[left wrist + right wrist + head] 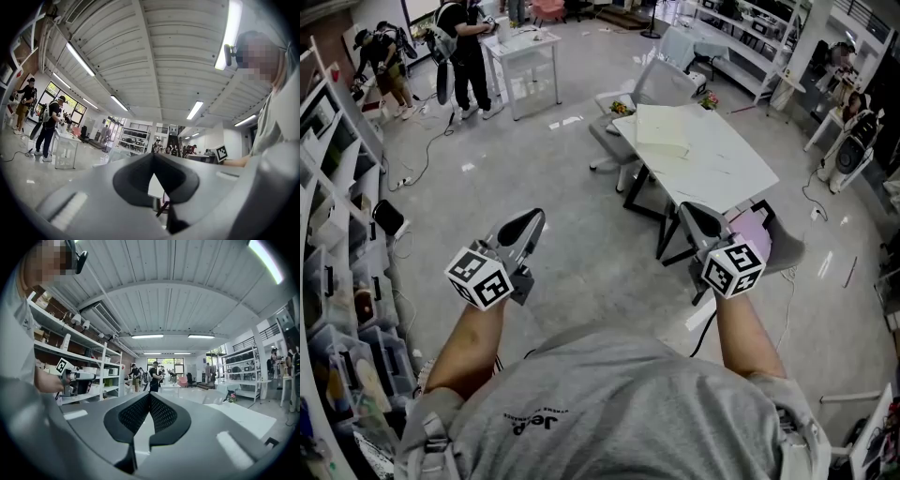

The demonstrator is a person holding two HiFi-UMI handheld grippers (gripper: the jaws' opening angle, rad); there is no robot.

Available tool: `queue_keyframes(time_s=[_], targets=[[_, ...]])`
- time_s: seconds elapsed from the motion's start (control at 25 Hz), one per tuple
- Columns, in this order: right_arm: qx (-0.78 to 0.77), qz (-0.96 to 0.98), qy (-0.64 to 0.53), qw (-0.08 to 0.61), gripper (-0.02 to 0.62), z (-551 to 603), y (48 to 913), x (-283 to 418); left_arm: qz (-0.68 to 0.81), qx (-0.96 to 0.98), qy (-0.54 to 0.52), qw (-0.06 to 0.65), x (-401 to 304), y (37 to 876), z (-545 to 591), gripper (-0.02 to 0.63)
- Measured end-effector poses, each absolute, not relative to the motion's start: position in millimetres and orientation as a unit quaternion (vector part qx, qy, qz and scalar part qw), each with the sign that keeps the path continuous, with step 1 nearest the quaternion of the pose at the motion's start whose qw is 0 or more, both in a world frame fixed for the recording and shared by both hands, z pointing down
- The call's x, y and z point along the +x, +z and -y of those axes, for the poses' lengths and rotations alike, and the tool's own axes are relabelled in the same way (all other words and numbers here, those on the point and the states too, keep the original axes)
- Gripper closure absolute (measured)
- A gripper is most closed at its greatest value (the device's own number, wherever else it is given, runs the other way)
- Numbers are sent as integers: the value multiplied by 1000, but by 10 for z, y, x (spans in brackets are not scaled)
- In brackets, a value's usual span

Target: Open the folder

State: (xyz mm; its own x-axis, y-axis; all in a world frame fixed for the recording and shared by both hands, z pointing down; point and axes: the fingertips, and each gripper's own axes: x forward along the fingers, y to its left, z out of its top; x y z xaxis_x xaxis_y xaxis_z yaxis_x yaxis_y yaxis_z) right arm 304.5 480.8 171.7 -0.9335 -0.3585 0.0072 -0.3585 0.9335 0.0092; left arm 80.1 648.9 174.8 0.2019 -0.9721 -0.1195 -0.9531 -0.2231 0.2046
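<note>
**Folder unopened on the surface ahead as both grippers hang empty, the approach not yet made**

The left gripper [523, 228] and right gripper [698, 218] are held level, jaws pressed together on nothing, well apart from the cream folder [662, 129] lying flat on the white surface [727, 173]. The next move likely means stepping closer and opening a gripper to catch the cover's edge. Around them are a grey floor [572, 253], shelves [328, 169] at left and people [469, 47] working beyond.

Folder [662, 129], upper centre: plain pale cream. Table [727, 169] under it: white top, black legs. Floor [572, 187]: glossy grey. Left gripper [531, 221] and right gripper [690, 212]: grey shells, black pads, cubes with black-and-white square markers. Shirt [619, 403], bottom: grey. Chair [752, 232], centre right: lilac.
</note>
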Motion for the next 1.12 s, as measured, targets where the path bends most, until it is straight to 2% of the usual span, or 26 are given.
queue_keyframes(time_s=[0.04,0.08,0.16,0.2,0.28,0.68,0.92,1.12], targets=[[175,984,-1,-4,591,-4799,1688,3080,623,773,-112,42,842,1740,-6470,557],[167,986,2,-12,563,-4791,1660,3109,625,771,-112,41,880,1731,-6454,557],[149,989,4,-20,384,-4775,1620,3140,629,768,-113,41,948,1711,-6426,557],[144,989,1,-20,329,-4760,1605,3151,630,767,-114,41,980,1701,-6411,557],[138,990,-5,-19,278,-4718,1591,3174,632,766,-114,40,1045,1691,-6376,557],[127,992,-11,-13,272,-4466,1693,3164,636,763,-106,42,1158,1776,-6176,557],[135,991,-12,2,272,-4221,1796,2822,629,767,-115,54,800,1847,-5873,557],[162,987,-16,21,272,-3804,1942,2319,605,784,-122,61,221,2008,-5364,557]])
